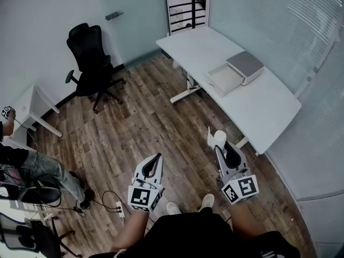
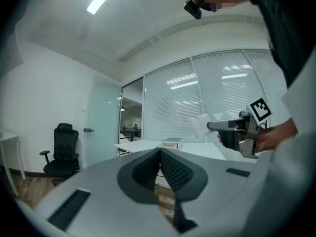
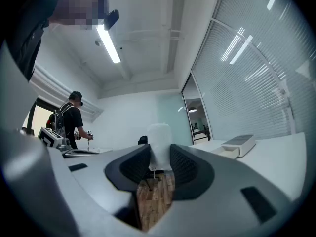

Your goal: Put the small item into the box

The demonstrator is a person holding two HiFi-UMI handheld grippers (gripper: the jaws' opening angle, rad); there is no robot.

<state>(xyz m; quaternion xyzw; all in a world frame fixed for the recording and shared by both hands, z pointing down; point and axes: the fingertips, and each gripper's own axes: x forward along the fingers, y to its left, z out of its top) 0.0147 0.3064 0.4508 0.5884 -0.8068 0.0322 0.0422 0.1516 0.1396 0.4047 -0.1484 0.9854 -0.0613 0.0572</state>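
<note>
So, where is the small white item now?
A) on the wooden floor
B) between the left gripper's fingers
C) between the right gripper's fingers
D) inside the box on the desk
C: the right gripper view shows the small white item pinched between the fingers of the right gripper.

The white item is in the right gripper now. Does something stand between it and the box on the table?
Nothing visible does. The right gripper holds the white item above the floor. From there to the box, whose drawer is open, only wooden floor and the white table show.
</note>
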